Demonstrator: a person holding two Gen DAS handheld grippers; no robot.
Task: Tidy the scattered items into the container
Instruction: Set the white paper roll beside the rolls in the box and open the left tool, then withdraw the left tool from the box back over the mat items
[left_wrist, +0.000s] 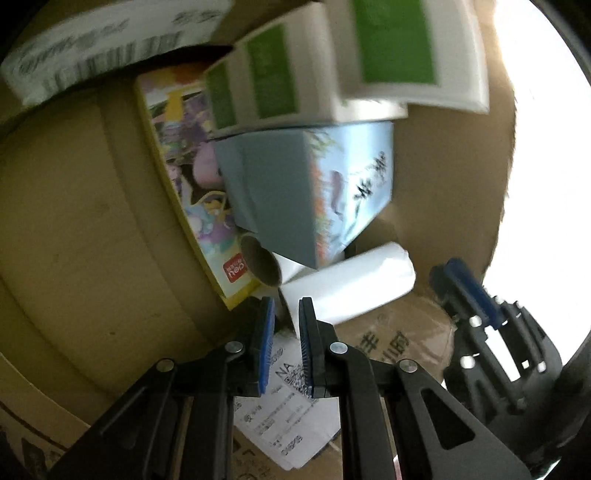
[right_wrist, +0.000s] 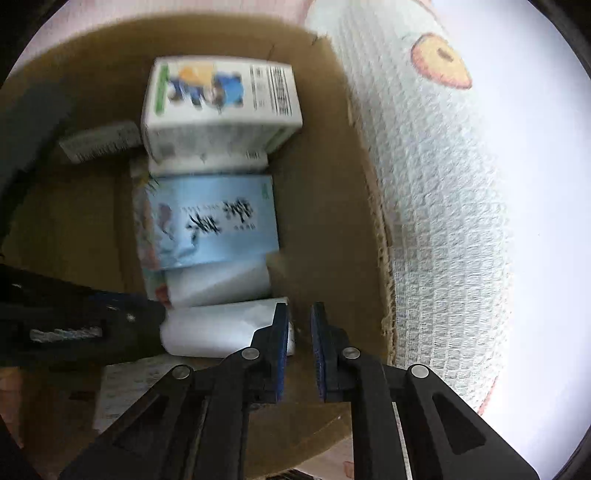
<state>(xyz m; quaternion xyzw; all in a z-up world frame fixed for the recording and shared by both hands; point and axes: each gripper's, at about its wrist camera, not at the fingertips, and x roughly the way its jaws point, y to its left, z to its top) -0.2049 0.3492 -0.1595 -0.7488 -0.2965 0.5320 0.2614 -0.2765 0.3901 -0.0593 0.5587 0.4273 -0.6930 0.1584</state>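
Brown cardboard fills both views: the box holds everything I can see. From my right wrist camera, a white carton with blue figures sits at upper centre, a pale blue carton below it, then two white paper rolls in the lower middle. A small grey box lies at left against the wall. My right gripper sits at lower centre, its blue pads a narrow gap apart with nothing between them; the left pad overlaps the nearest roll's end, though I cannot tell if it touches. The patterned white mat lies outside the box at right.

From the left wrist camera, my left gripper is at lower centre, pads almost together and holding nothing, above a printed label on the box floor. The roll lies just beyond the tips. The blue carton is at centre, a yellow-edged cartoon box leaning to its left, green-and-white cartons at the top. The other gripper shows at lower right.
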